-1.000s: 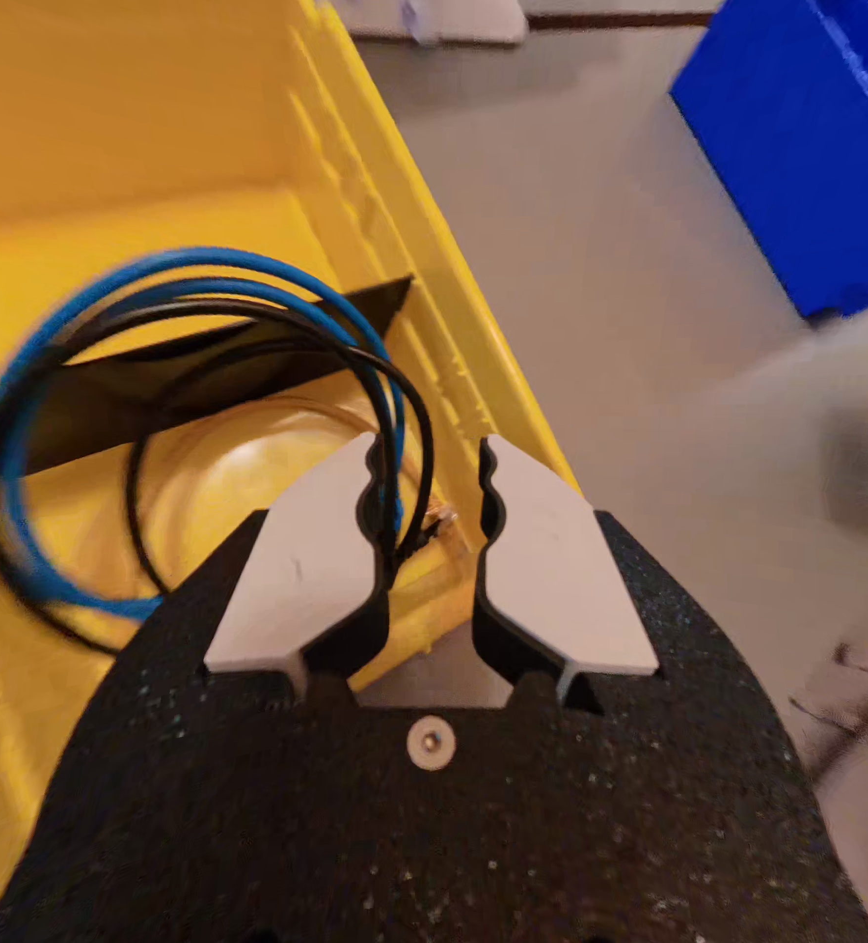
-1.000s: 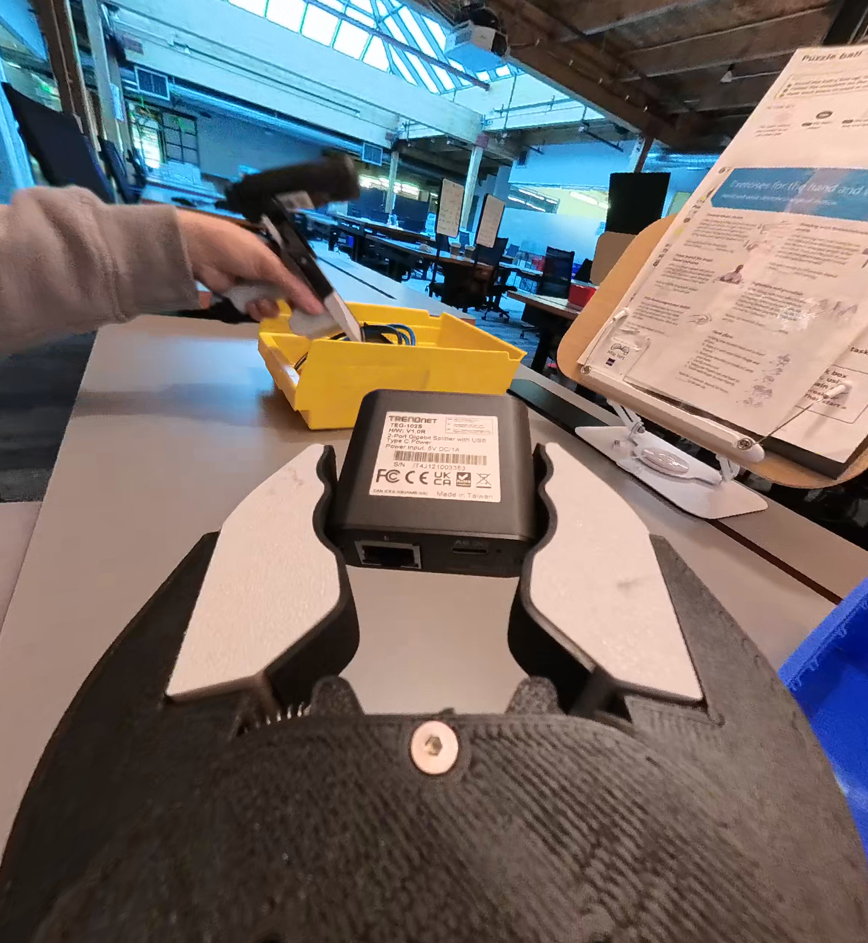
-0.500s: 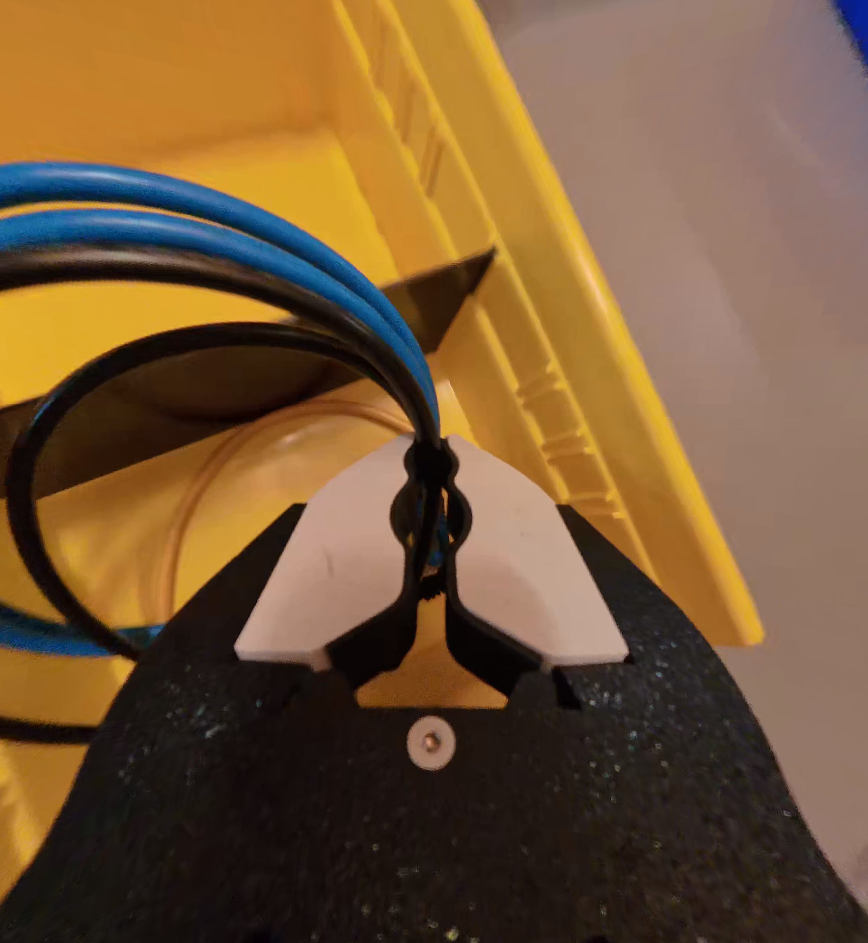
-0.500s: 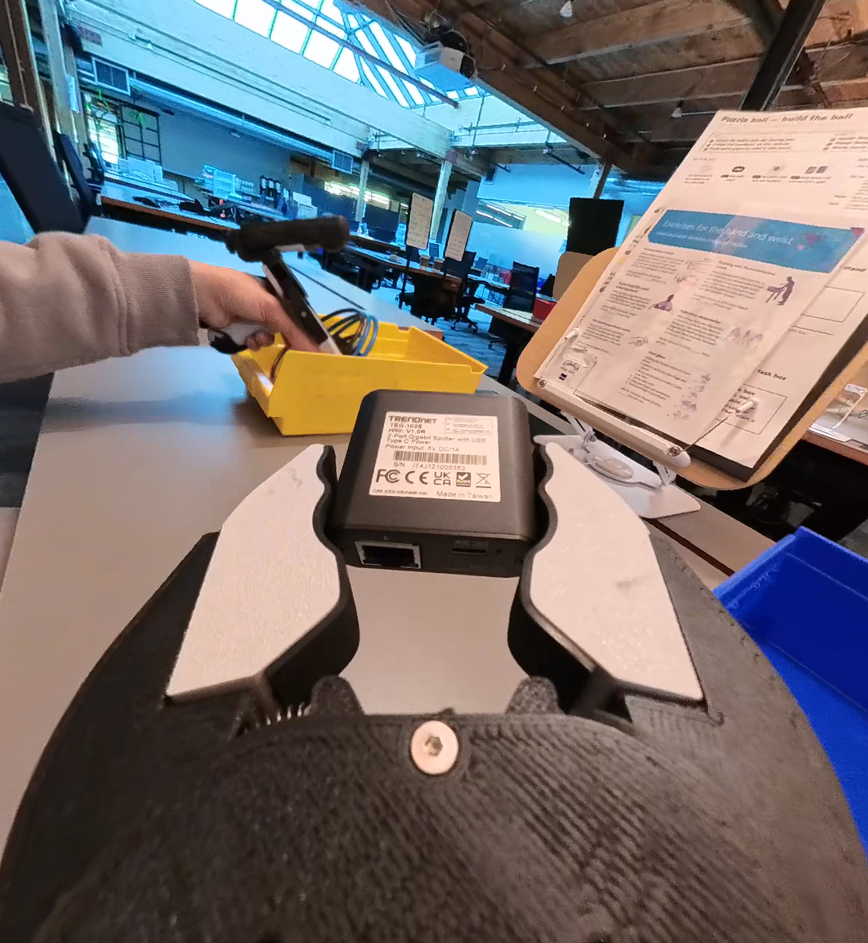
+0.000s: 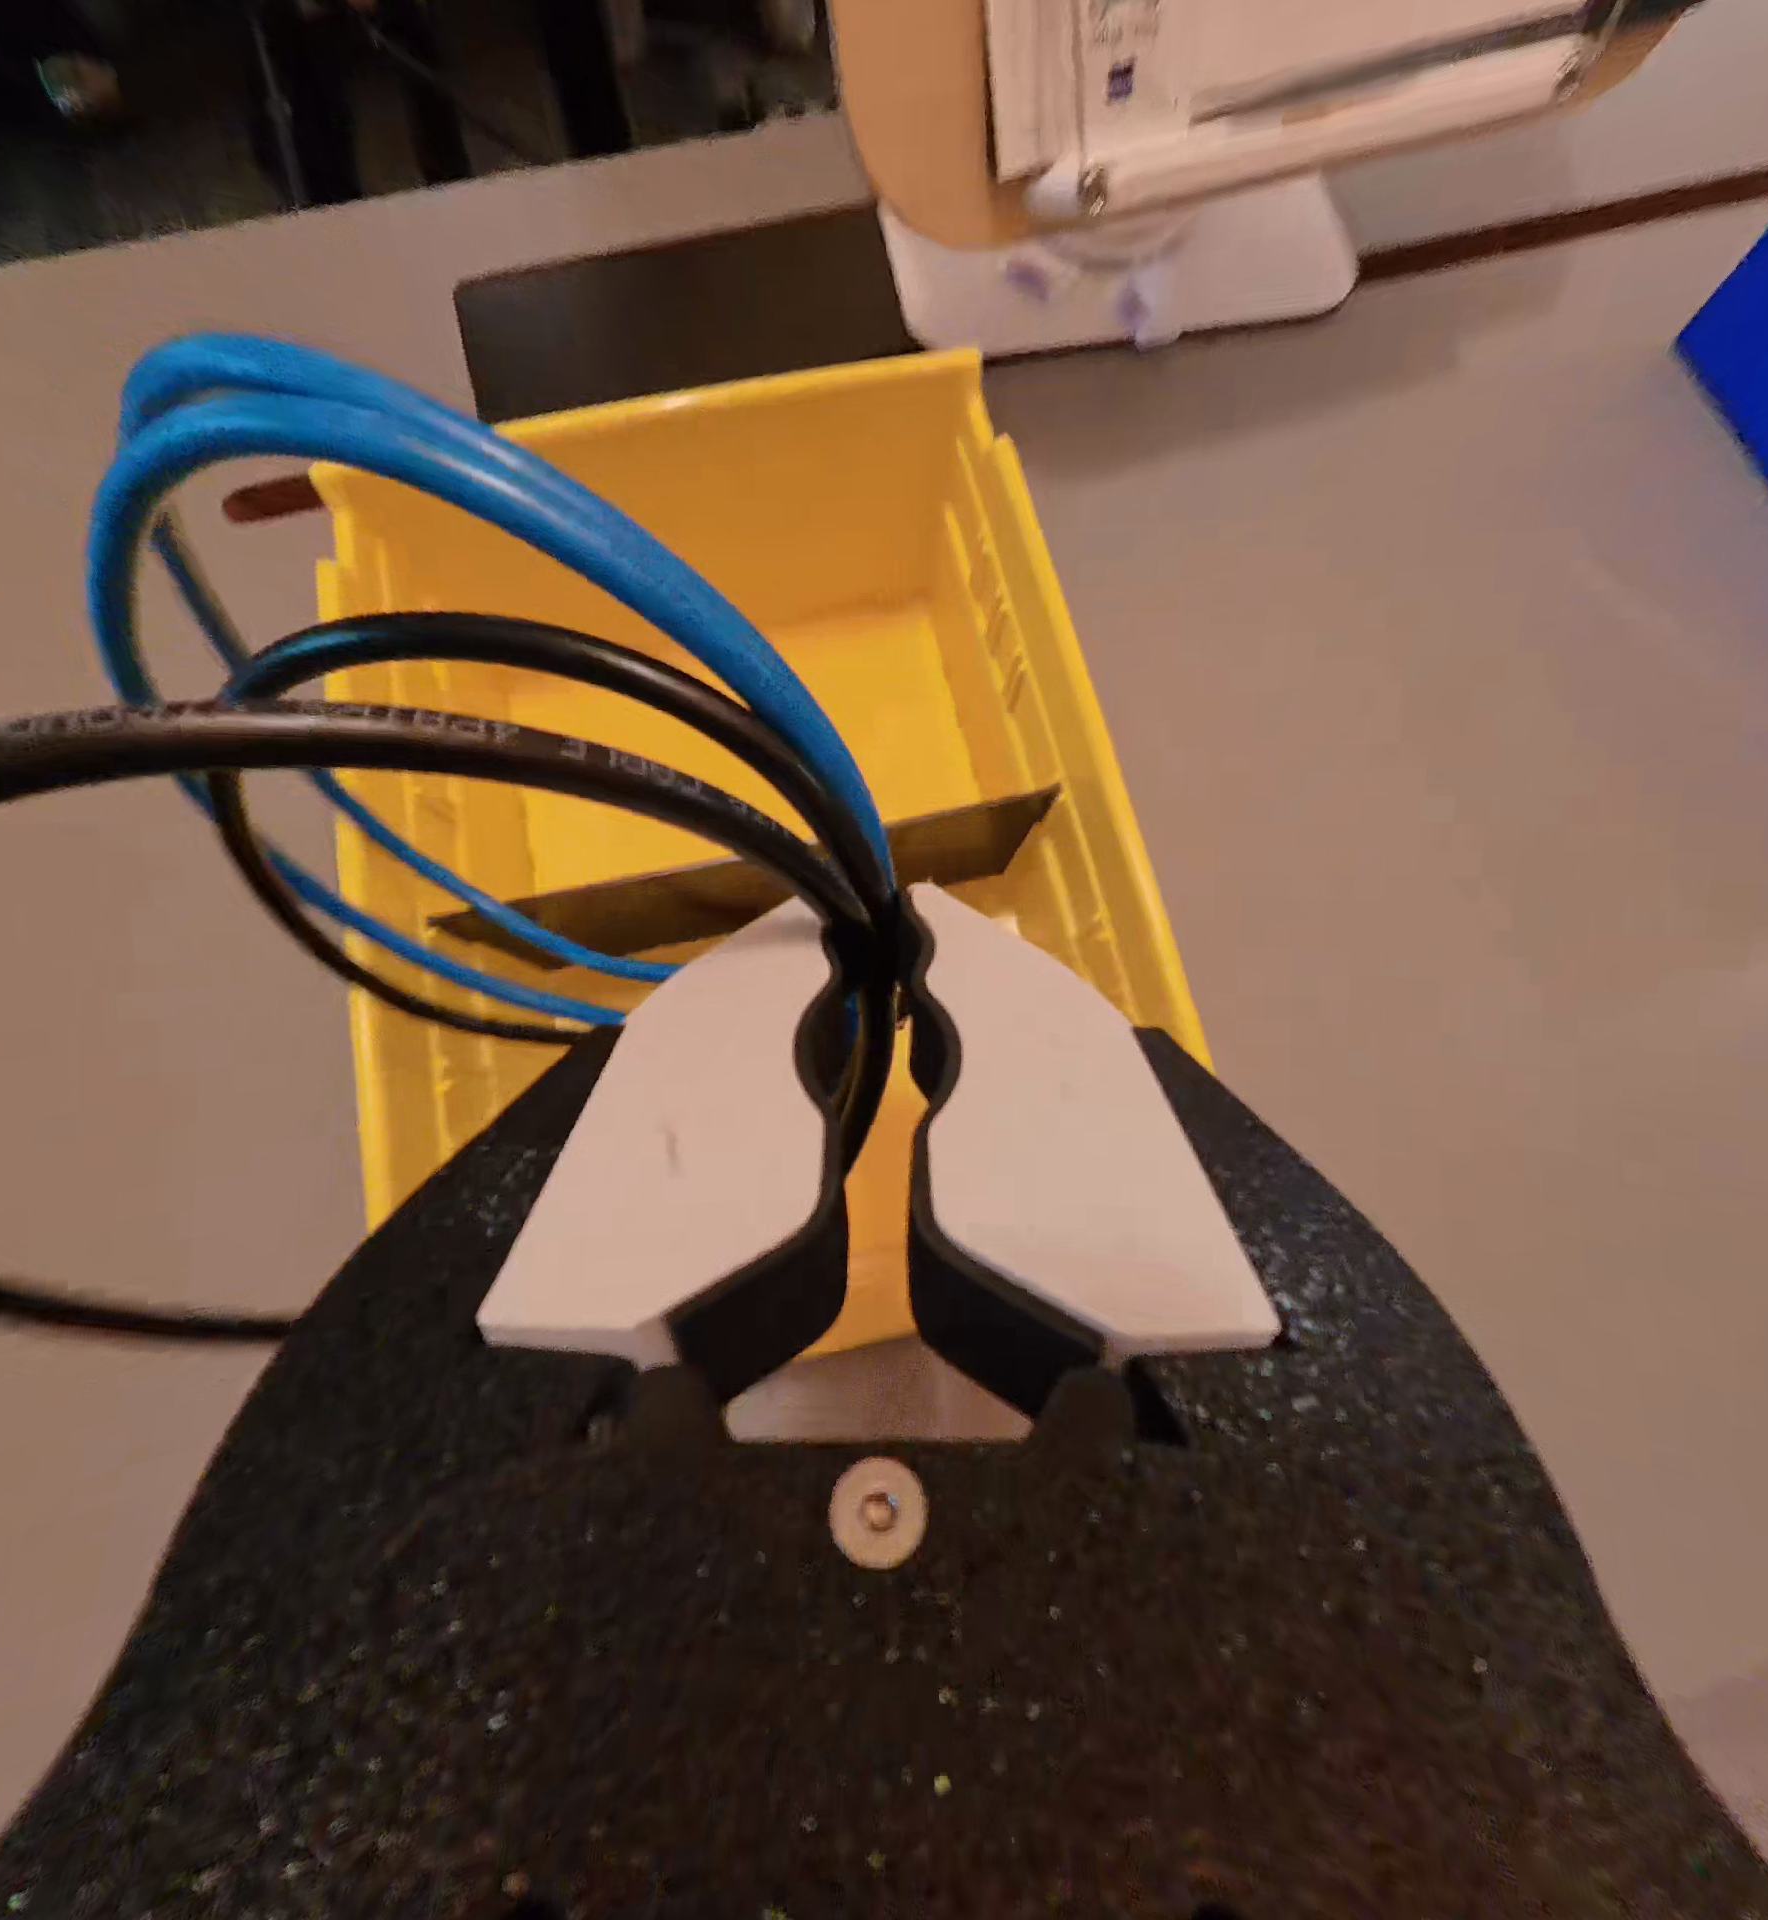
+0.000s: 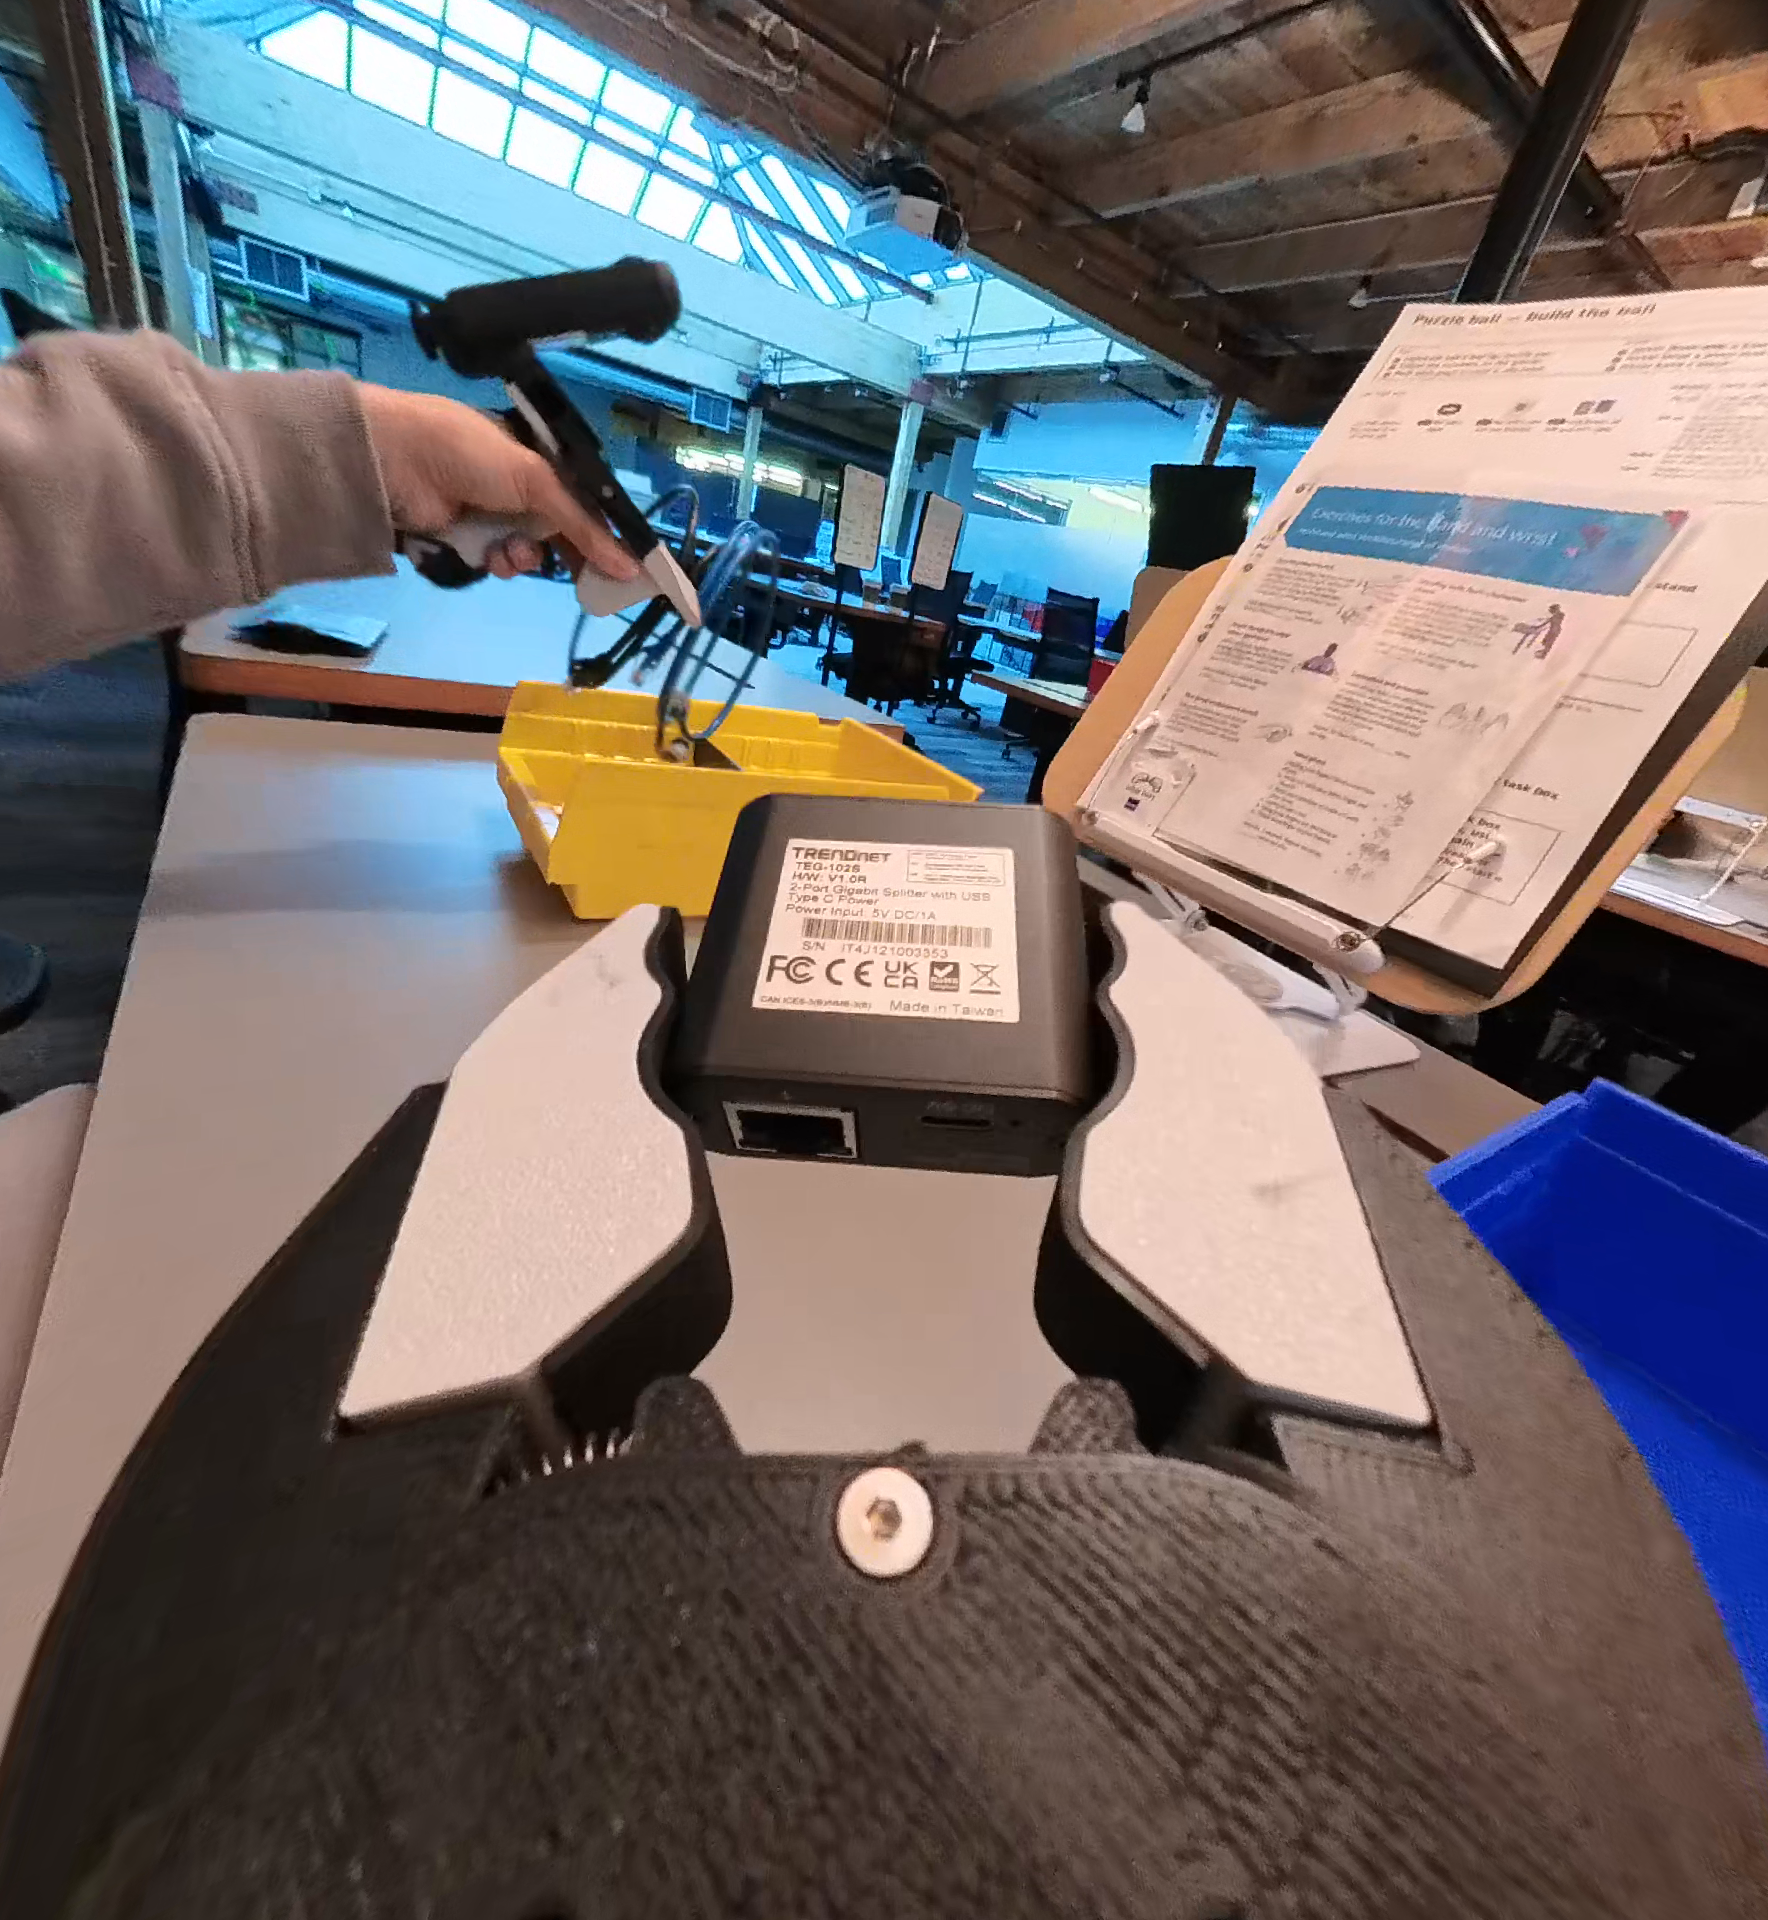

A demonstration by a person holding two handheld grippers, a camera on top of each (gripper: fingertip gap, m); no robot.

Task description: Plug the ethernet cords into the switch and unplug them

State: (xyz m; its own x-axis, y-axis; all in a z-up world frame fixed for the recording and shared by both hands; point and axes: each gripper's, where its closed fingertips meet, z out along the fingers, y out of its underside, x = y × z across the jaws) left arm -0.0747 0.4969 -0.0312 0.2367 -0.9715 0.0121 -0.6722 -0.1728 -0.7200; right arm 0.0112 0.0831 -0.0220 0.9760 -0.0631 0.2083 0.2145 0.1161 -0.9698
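The left claw (image 5: 885,971), clamped on the coiled blue and black ethernet cords (image 5: 506,499), has lifted them clear of the yellow bin (image 5: 1056,665); the right claw (image 6: 885,1023) grips the switch (image 6: 890,831) over the desk (image 6: 319,883), ready for plugging.

A yellow bin (image 5: 1056,665) with a black divider (image 5: 973,836) sits on the grey table (image 5: 1431,831). Behind it a document stand (image 6: 1431,727) holds printed sheets. A blue bin (image 6: 1690,1299) lies at the right edge.
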